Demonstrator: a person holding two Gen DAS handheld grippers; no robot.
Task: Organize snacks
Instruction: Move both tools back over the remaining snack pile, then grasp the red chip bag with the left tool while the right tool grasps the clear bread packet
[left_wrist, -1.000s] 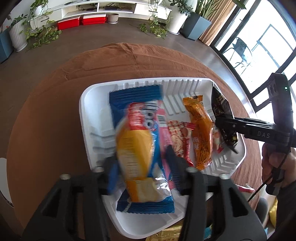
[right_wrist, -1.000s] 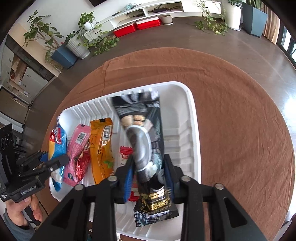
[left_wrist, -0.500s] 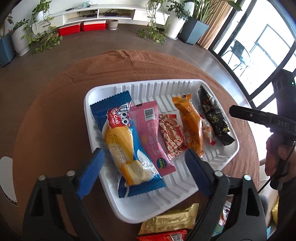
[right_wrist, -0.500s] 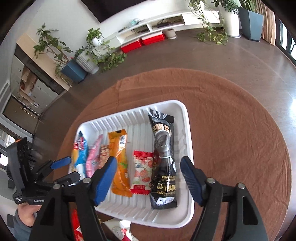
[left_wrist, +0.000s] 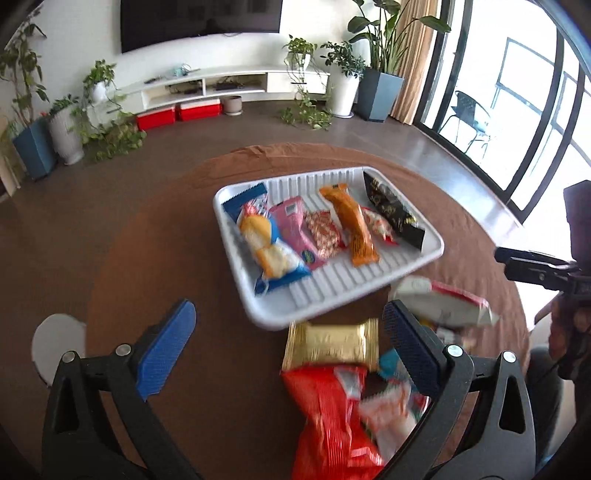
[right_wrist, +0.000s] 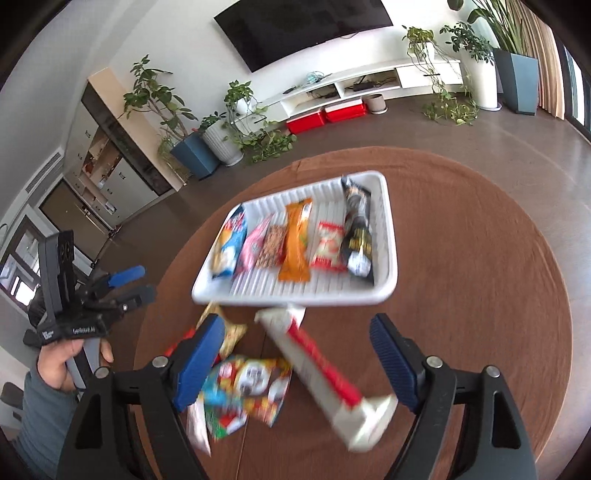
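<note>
Brown tablecloth bears tray, snacks lengthwise; both claws spread, empty.

Snacks in tray, loose packets before it

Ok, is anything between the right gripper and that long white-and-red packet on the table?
Nothing visible. The right gripper is open, and the white-and-red packet lies on the brown cloth right between its fingers, clear on top. The tray sits just beyond the packet's far end.
</note>
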